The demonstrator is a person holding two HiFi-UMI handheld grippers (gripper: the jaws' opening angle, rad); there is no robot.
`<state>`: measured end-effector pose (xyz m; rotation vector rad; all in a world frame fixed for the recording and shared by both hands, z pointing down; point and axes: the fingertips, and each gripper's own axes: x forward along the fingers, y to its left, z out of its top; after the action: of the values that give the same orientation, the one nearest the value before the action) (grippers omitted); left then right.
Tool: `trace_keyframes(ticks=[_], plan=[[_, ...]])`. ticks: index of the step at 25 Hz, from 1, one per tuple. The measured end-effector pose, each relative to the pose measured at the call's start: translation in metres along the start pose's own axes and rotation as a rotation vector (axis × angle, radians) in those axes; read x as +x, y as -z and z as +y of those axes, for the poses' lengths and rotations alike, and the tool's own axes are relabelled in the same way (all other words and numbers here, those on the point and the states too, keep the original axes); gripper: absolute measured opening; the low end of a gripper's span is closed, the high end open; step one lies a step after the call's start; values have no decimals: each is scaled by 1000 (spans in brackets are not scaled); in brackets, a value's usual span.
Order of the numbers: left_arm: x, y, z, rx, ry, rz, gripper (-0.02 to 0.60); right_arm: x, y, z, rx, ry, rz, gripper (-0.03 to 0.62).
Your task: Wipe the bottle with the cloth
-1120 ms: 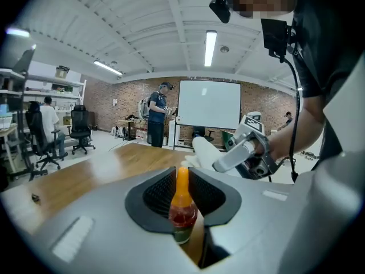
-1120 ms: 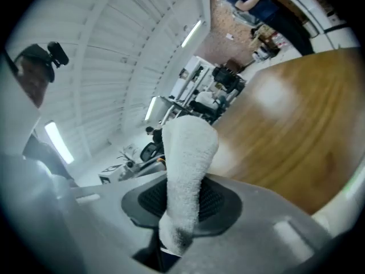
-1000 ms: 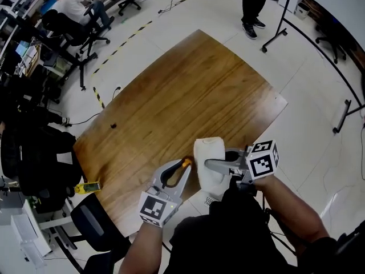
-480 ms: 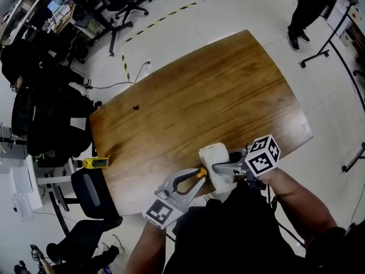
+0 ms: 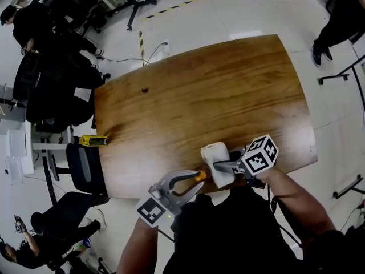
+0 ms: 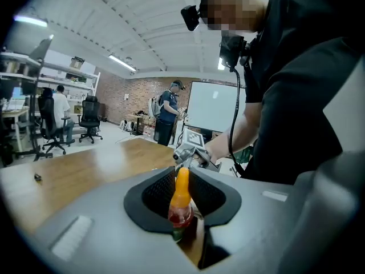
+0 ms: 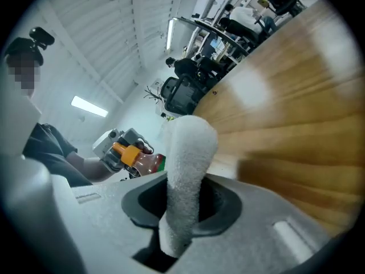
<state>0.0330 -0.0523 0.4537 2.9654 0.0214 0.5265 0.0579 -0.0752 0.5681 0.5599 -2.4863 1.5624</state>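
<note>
My left gripper (image 5: 191,178) is shut on a small sauce bottle (image 6: 180,201) with an orange cap and red contents, held above the near edge of the wooden table (image 5: 194,101). In the head view only the bottle's orange cap (image 5: 199,176) shows past the jaws. My right gripper (image 5: 219,165) is shut on a folded white cloth (image 5: 217,163), which stands up between its jaws (image 7: 185,176). The cloth hangs just right of the bottle cap, very close to it; contact cannot be judged. The right gripper view shows the bottle (image 7: 137,157) in the left gripper to its left.
Black office chairs (image 5: 57,84) and a small yellow object (image 5: 93,140) stand left of the table. A person's legs (image 5: 333,27) are at the far right, a rack leg (image 5: 342,70) beside them. A small dark speck (image 5: 145,88) lies on the tabletop.
The head view has swung, so the table sits more level in frame. Both grippers keep their holds and stay close together over the near table edge.
</note>
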Motion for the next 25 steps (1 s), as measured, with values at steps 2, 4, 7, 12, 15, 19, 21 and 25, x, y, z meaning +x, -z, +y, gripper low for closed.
trace_keyframes(ticks=[2, 4, 7, 12, 15, 19, 21, 25], plan=[[0, -1, 0, 3, -7, -8, 83, 4, 3, -8, -14, 35, 49, 78], [0, -1, -1, -10, -11, -17, 84, 8, 7, -14, -56, 83, 115, 77], [0, 0, -1, -25, -5, -19, 84, 13, 11, -22, -163, 171, 241, 77], [2, 0, -4, -46, -9, 2, 83, 18, 19, -32, -278, 253, 400, 77], [3, -4, -9, -54, -26, 3, 83, 5, 5, -26, -280, 235, 368, 78], [4, -9, -5, -54, -49, -24, 83, -26, -71, 6, -139, 94, 28, 78], [4, -10, -3, -60, -61, -48, 83, -36, -107, 26, -55, 4, -122, 78], [5, -13, -2, -60, -75, -68, 81, -21, -130, 47, 101, -150, -203, 78]])
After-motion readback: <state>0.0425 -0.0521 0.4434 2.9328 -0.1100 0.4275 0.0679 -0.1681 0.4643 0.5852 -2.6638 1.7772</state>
